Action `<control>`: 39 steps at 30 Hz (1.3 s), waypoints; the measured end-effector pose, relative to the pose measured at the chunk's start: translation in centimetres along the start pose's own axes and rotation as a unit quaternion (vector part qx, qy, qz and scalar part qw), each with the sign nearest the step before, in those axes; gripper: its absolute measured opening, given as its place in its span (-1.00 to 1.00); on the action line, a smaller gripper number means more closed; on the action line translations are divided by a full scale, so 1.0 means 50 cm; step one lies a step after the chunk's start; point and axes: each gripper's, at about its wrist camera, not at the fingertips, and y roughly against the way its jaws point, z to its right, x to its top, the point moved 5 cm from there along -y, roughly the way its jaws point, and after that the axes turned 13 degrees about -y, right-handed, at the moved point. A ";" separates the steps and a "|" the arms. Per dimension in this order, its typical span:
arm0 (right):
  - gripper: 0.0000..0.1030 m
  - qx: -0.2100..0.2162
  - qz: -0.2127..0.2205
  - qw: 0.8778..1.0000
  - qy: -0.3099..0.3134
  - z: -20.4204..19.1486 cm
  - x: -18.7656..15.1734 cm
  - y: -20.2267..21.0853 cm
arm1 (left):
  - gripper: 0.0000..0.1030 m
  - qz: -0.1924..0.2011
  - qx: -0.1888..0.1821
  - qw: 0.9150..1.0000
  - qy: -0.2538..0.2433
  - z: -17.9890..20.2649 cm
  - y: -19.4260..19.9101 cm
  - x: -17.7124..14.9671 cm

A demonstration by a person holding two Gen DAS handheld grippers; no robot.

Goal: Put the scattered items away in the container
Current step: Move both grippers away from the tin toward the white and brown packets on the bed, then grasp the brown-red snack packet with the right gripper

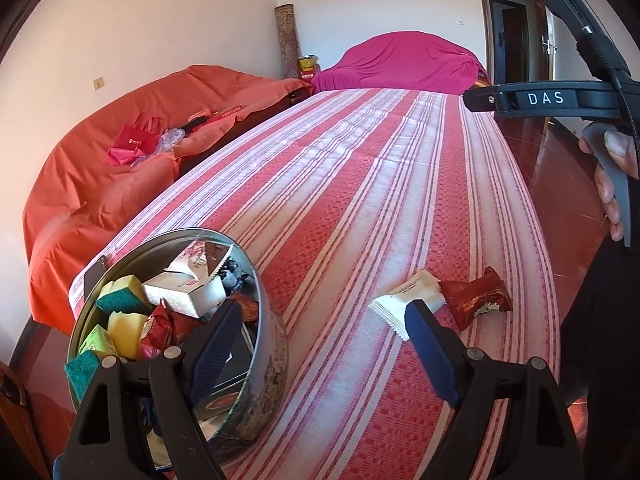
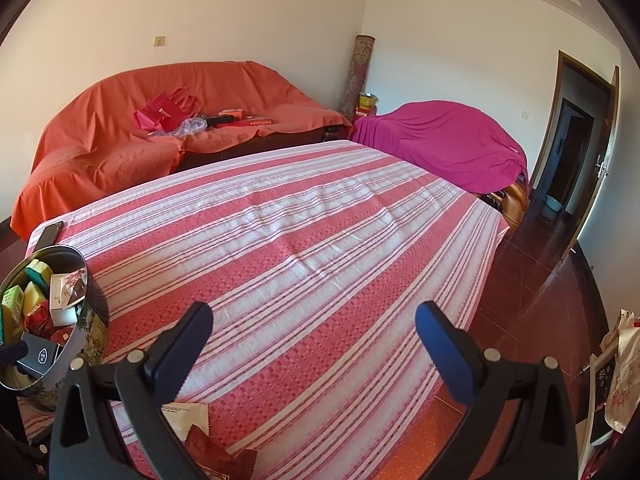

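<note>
Left wrist view: the left gripper [image 1: 320, 344] is held wide open with nothing between its fingers, one finger [image 1: 218, 344] poised over the round tin [image 1: 268, 344], the other [image 1: 430, 344] near the white sachet [image 1: 404, 300]. The tin is already loaded with sponges, boxes and packets, so the open, empty jaws are judged to suit the reach for what is left. The white sachet and the red packet [image 1: 476, 298] are seen lying touching on the striped cloth [image 1: 360, 184], just beyond that right-side finger and well right of the tin. In the right wrist view, the right gripper [image 2: 316, 344] is likewise spread wide and empty, with both wrappers seen under its left finger [image 2: 180, 344], near the table's front edge.
</note>
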 end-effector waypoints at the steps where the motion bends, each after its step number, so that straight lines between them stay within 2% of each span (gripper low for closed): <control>1: 0.99 -0.001 -0.001 1.000 0.000 0.003 -0.002 -0.001 | 0.65 -0.002 -0.006 1.000 -0.006 0.009 -0.007 0.006; 13: 0.99 -0.005 -0.019 1.000 -0.001 0.016 -0.017 -0.021 | 0.65 -0.031 -0.057 0.997 -0.044 0.079 -0.087 0.040; 17: 0.99 -0.008 -0.025 1.000 0.002 0.017 -0.022 -0.029 | 0.65 -0.045 -0.082 0.995 -0.034 0.086 -0.116 0.044; 21: 0.99 -0.007 -0.029 1.000 0.003 0.018 -0.028 -0.035 | 0.65 -0.050 -0.089 0.994 -0.031 0.088 -0.134 0.051; 25: 0.99 -0.005 -0.034 0.999 0.004 0.017 -0.032 -0.040 | 0.65 -0.063 -0.110 0.992 0.001 0.078 -0.153 0.047; 30: 0.99 0.000 -0.044 0.999 0.008 0.016 -0.045 -0.043 | 0.65 -0.059 -0.114 0.991 0.028 0.063 -0.143 0.043; 33: 0.99 0.027 -0.070 0.997 -0.001 0.018 -0.065 -0.046 | 0.65 -0.051 -0.116 0.992 0.025 0.056 -0.122 0.044; 35: 0.89 0.050 -0.095 0.994 -0.002 0.016 -0.085 -0.048 | 0.65 -0.057 -0.106 0.993 0.014 0.053 -0.115 0.041; 37: 0.53 0.068 -0.125 0.990 0.005 0.008 -0.112 -0.051 | 0.65 -0.052 -0.101 0.993 0.016 0.039 -0.102 0.040; 39: 0.39 0.086 -0.160 0.983 0.017 -0.003 -0.147 -0.056 | 0.65 -0.047 -0.112 0.992 0.033 0.025 -0.093 0.038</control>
